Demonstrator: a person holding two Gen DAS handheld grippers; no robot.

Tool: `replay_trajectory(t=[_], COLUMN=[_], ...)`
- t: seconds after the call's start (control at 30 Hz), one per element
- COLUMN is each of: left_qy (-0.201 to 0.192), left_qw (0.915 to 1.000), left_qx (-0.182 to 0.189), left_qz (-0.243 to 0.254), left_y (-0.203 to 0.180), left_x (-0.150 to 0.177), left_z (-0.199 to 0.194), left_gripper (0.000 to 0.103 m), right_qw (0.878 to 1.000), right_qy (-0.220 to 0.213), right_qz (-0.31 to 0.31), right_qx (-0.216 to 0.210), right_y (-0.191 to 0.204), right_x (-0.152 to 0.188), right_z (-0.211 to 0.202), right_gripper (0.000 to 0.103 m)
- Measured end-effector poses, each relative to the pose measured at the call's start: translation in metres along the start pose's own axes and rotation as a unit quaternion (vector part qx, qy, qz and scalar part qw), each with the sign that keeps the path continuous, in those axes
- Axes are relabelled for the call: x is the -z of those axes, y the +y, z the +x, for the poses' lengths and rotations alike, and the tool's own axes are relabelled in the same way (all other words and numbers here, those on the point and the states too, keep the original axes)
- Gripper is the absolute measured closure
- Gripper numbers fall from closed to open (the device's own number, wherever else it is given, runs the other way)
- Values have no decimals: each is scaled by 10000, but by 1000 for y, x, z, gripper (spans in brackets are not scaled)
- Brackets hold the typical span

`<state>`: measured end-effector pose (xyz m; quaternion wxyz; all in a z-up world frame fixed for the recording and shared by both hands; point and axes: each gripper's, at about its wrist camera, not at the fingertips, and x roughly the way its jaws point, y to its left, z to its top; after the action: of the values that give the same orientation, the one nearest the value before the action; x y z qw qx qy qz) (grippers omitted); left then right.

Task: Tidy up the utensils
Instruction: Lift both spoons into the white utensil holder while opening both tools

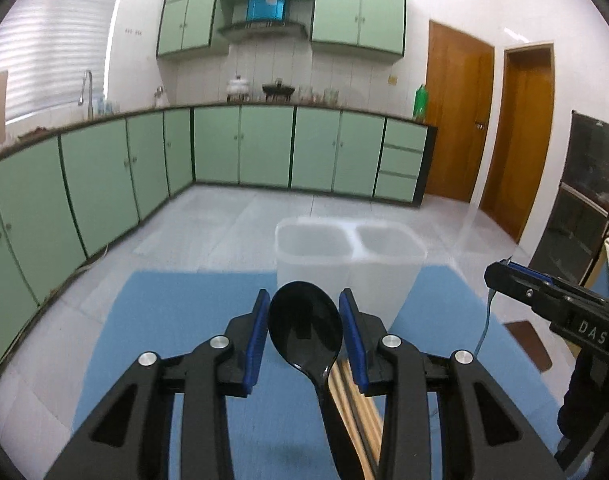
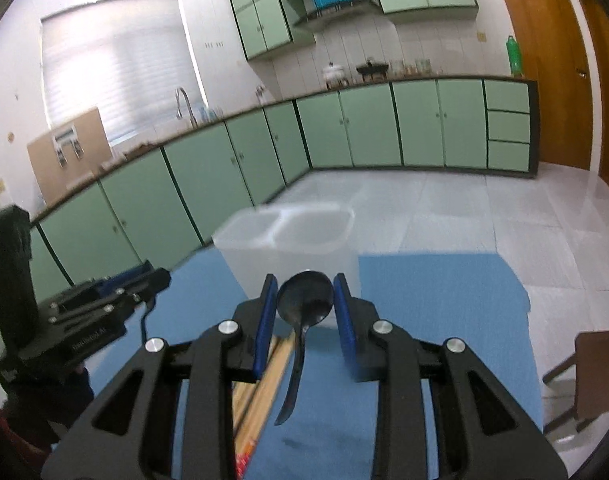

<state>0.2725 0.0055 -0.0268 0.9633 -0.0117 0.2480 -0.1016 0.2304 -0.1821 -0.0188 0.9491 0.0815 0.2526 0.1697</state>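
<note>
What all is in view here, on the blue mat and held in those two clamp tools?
large spoon: one, black, bowl clamped between the left tool's pads, above the mat
small spoon: one, black, bowl clamped between the right tool's pads, handle hanging down
chopsticks: a bundle, count unclear, light wood, lying on the mat under the tools
container: one, translucent white, two compartments, far edge of the mat
mat: one, blue, covering the table
bottle: one, green, on the far kitchen counter
left gripper: black with blue pads
right gripper: black with blue pads
</note>
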Motion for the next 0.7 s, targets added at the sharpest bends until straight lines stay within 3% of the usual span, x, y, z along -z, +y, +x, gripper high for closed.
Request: replay_trajectory(t=[0.2,0.37,0.53,0.7], left_qy=[-545,-976,-1256,-1363], left_qw=[9985,9949,9913,9896], left_qx=[2,-131,-271,-343], left_qz=[51,235,302,302], left_y=[2,0,-2,-3], left_x=[-41,-85,-116,-123], left_z=[-4,15,51,86], left_gripper=[68,68,68,68], right_qw=[9993,9977,9952,9938], right_qy=[-348,-611,-833,-751], right_qz=[-145,-275,-428,-586], right_qx=[-58,-47,277,572], right_y=[-1,-3,-7,-9], right_x=[-40,-83,-116,-117], right_z=[-8,0,28,67], right_gripper=[76,76,76,76])
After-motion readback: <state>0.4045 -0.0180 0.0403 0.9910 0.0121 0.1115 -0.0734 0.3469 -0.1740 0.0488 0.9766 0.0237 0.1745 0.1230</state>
